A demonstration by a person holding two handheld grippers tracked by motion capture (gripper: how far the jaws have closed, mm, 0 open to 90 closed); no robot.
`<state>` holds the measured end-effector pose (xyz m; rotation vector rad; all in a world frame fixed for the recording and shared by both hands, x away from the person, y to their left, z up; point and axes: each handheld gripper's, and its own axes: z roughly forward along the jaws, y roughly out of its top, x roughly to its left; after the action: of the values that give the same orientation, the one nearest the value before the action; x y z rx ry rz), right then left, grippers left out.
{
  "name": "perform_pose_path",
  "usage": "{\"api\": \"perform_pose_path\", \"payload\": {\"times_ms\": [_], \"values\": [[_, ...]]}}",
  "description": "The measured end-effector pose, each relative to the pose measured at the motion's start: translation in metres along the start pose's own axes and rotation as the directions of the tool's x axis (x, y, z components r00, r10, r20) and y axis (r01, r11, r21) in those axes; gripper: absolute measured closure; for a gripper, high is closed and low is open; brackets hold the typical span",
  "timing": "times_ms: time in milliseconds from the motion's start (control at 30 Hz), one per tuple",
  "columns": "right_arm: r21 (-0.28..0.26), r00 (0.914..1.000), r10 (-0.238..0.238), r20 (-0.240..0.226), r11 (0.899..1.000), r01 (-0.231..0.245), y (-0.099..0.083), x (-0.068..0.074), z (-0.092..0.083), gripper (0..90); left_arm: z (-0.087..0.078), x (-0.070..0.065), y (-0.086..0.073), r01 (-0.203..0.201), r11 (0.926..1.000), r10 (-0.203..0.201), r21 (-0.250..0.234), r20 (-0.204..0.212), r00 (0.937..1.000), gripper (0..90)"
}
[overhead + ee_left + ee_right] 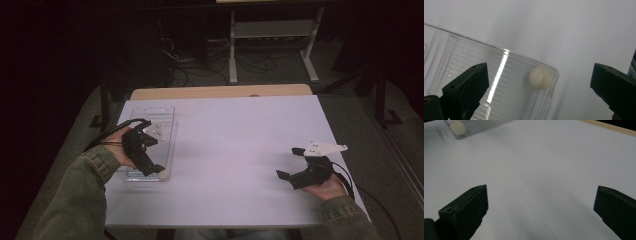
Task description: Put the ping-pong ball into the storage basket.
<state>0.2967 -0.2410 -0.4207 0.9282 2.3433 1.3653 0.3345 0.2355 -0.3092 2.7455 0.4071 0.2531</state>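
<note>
Sleeves come in from the near edge of the white tabletop [235, 150], each hand carrying a hand-held gripper. The right hand-held gripper [287, 162] hovers low over bare tabletop at the near right, its jaws spread wide with nothing between them. The left hand-held gripper [156, 156] sits over the clear plastic tray [167, 117] at the near left, its jaws likewise spread apart and gripping nothing.

In the left gripper view, the small white ball [540, 77] lies inside the tray, tucked into a rounded corner and touching or almost touching the wall there. It rests below and ahead of the open jaws, roughly centred between them. A ball has no long axis, so the approach angle probably matters little. The left hand is much the nearer; the right stands well apart, across the tabletop, with the ball [457, 127] far off in its own view.

Beyond the tabletop, a metal frame [272, 45] and cables stand on the dark floor.
</note>
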Motion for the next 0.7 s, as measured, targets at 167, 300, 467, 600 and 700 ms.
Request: {"api": "perform_pose_path", "payload": {"times_ms": [167,300,467,600,700], "values": [[0.001,1.0,0.001,0.0,1.0,-0.001,0.0,0.0,0.0,0.0,-0.002,-0.007,-0.006,0.014,0.9986,-0.015,-0.05,-0.016,0.9998,1.5],[0.003,1.0,-0.002,-0.002,1.0,0.002,0.0,0.0,0.001,0.0,-0.003,-0.01,-0.012,0.03,0.9947,-0.034,-0.098,-0.031,0.999,1.5],[0.004,1.0,0.0,-0.002,1.0,0.0,0.0,0.0,0.001,0.0,-0.005,-0.013,-0.02,0.056,0.9881,-0.063,-0.143,-0.049,0.9968,1.5],[0.004,1.0,-0.001,-0.003,1.0,0.001,0.0,0.001,0.001,0.0,-0.007,-0.016,-0.029,0.078,0.982,-0.091,-0.172,-0.072,0.9932,1.5],[0.0,1.0,0.0,-0.002,1.0,0.0,0.0,0.0,0.0,0.0,-0.008,-0.017,-0.034,0.094,0.9749,-0.111,-0.202,-0.074,0.9911,1.5]]}}
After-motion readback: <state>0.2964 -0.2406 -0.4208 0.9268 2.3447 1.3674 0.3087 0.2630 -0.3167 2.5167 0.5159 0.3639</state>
